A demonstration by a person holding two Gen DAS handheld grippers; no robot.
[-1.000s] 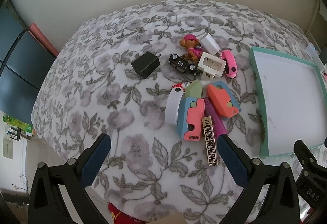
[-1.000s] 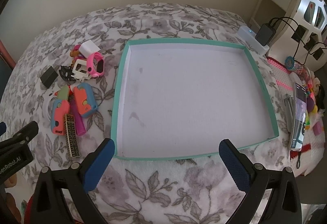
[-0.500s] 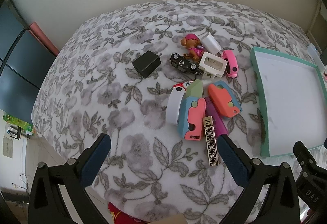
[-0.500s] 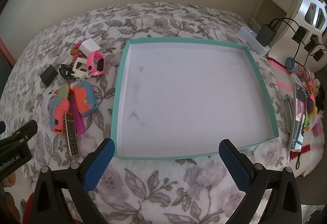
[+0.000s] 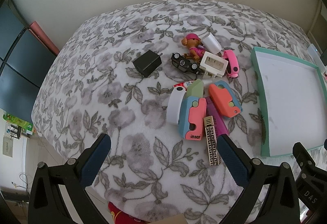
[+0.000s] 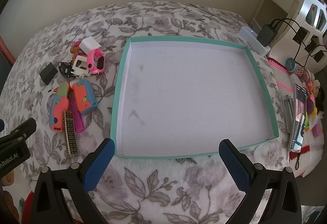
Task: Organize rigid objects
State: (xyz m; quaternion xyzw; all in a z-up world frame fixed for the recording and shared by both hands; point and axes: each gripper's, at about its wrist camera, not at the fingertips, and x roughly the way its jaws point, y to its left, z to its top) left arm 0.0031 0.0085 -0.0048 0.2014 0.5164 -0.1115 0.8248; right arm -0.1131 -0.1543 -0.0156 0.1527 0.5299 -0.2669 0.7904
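A pile of small rigid objects lies on the floral blanket (image 5: pixel 102 101): a black charger (image 5: pixel 147 63), a toy car (image 5: pixel 185 64), a dog figure (image 5: pixel 193 45), a white adapter (image 5: pixel 214 63), a pink watch (image 5: pixel 232 62), two blue-and-coral gadgets (image 5: pixel 193 116) (image 5: pixel 224 101) and a gold patterned bar (image 5: pixel 212 141). A teal-rimmed white tray (image 6: pixel 265 89) sits to their right with nothing in it. My left gripper (image 5: pixel 163 159) hovers open just in front of the pile. Over the tray's near edge, my right gripper (image 6: pixel 165 164) stands open too.
A white power strip (image 6: pixel 254 40) with black plugs lies past the tray's far right corner. A phone (image 6: pixel 299 117) and colourful toys (image 6: pixel 310 99) crowd the right side. A wall runs behind the bed. The blanket falls away at the left edge.
The left gripper has drifted slightly, so the pile sits a little further right and higher in view. The right gripper's view has barely shifted. Nothing was grasped.
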